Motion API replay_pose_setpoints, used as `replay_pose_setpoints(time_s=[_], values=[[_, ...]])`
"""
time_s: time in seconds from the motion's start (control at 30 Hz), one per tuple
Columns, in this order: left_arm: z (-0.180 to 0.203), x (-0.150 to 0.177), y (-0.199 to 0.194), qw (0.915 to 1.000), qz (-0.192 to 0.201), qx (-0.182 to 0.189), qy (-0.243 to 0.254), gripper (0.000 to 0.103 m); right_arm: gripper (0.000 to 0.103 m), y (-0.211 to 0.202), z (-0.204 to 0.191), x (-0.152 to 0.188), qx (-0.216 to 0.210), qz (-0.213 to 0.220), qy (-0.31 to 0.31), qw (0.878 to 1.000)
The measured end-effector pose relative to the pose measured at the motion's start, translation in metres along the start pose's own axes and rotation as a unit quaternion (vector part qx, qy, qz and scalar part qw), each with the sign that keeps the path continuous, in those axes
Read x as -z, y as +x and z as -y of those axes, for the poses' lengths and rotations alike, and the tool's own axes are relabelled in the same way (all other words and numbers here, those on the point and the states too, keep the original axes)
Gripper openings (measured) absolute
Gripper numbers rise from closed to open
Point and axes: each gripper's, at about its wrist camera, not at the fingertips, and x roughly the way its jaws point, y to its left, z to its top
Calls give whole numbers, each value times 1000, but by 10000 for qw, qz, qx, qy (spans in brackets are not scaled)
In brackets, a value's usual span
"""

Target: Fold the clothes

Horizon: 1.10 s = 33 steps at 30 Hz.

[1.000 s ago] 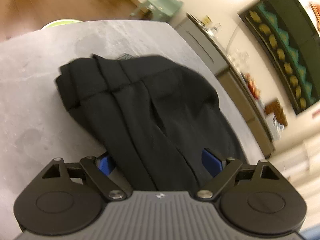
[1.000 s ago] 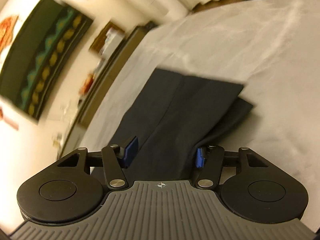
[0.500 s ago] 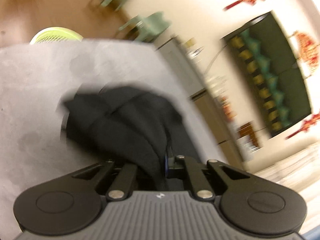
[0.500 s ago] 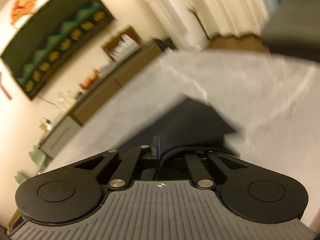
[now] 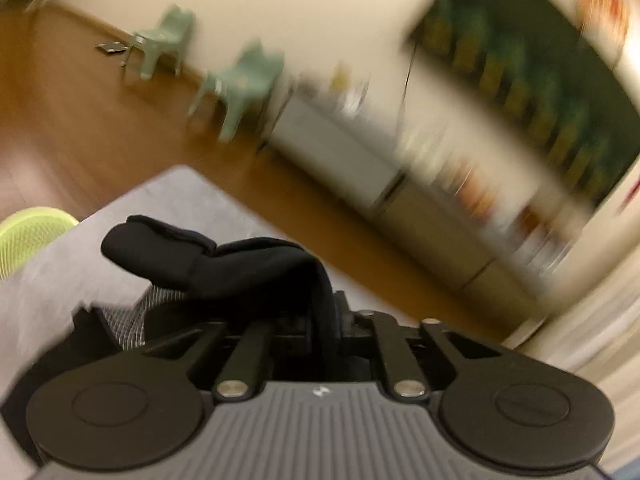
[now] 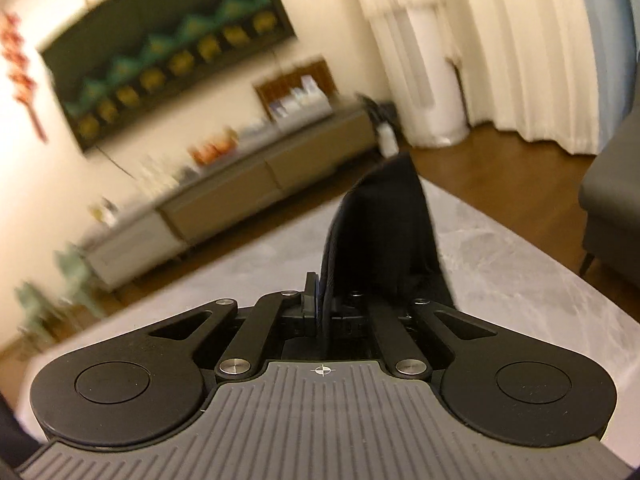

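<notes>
Right wrist view: right gripper (image 6: 326,308) pinches the black garment (image 6: 384,232), which rises ahead of it — left gripper (image 5: 324,328) pinches the other end, jaws easing apart.

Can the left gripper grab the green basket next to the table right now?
Probably not. The left gripper is pinching the black garment, with its jaws opening, so it is busy. The green basket sits beyond the table edge.

Each view is taken from just behind a gripper, close above the grey table (image 5: 52,276) (image 6: 520,264), faced toward the long sideboard (image 5: 432,224) (image 6: 256,184). Table, sideboard and black garment (image 5: 224,268) (image 6: 384,232) are shared.
</notes>
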Motion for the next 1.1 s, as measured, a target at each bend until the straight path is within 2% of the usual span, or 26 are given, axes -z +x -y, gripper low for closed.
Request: replay_pose_setpoints(time_s=[0.07, 0.1, 0.13, 0.17, 0.2, 0.23, 0.33, 0.4, 0.5, 0.57, 0.67, 0.7, 0.77, 0.83, 0.87, 0.93, 1.0, 1.1], values=[[7, -5, 76, 9976, -526, -429, 162, 16, 5, 68, -7, -3, 386, -414, -110, 9983], [3, -3, 94, 9964, -684, -465, 186, 17, 7, 103, -10, -1, 622, -633, -227, 9958], [-3, -1, 102, 9970, -615, -460, 70, 15, 23, 128, -9, 3, 797, -732, -235, 9938], [-11, 4, 100, 9986, -451, -265, -68, 15, 37, 149, -5, 8, 941, -769, -188, 9924], [-18, 8, 98, 9993, -308, -98, -167, 15, 41, 160, -1, 11, 984, -798, -152, 9918], [-24, 12, 93, 9996, -254, -47, -104, 16, 40, 166, 3, 15, 974, -823, -121, 9918], [-40, 24, 75, 9998, -105, -7, 143, 20, 48, 152, 13, 27, 732, -613, -109, 9954], [-45, 37, 61, 9992, -52, -37, 385, 23, 48, 141, 16, 25, 686, -586, -144, 9958], [-49, 57, 44, 9977, -51, -37, 676, 25, 49, 116, 24, 19, 778, -388, -142, 9961], [-51, 66, 40, 9974, -91, -65, 709, 26, 50, 112, 33, 27, 834, -487, -270, 9950], [-66, 83, 19, 9987, -188, 99, 460, 28, 51, 118, 52, 53, 900, -946, -458, 9904], [-72, 86, 14, 9990, -194, 133, 380, 30, 49, 116, 56, 60, 948, -904, -624, 9894], [-85, 94, 4, 9992, -281, 68, 286, 39, 62, 112, 62, 64, 1404, -800, -1002, 9818], [-97, 101, -2, 9992, -351, -100, 136, 42, 56, 104, 60, 64, 1910, -626, -1225, 9719], [-104, 103, -6, 9992, -353, -175, -4, 44, 56, 97, 54, 65, 1922, -473, -1357, 9708], [-119, 108, -9, 9987, -360, -127, -340, 47, 55, 83, 37, 70, 1596, -179, -1649, 9732], [-132, 111, -10, 9970, -385, -45, -663, 47, 57, 78, 19, 79, 1064, -127, -1913, 9757], [-148, 109, -12, 9934, -379, 30, -1087, 48, 54, 99, 19, 93, 962, -787, -2113, 9695]])
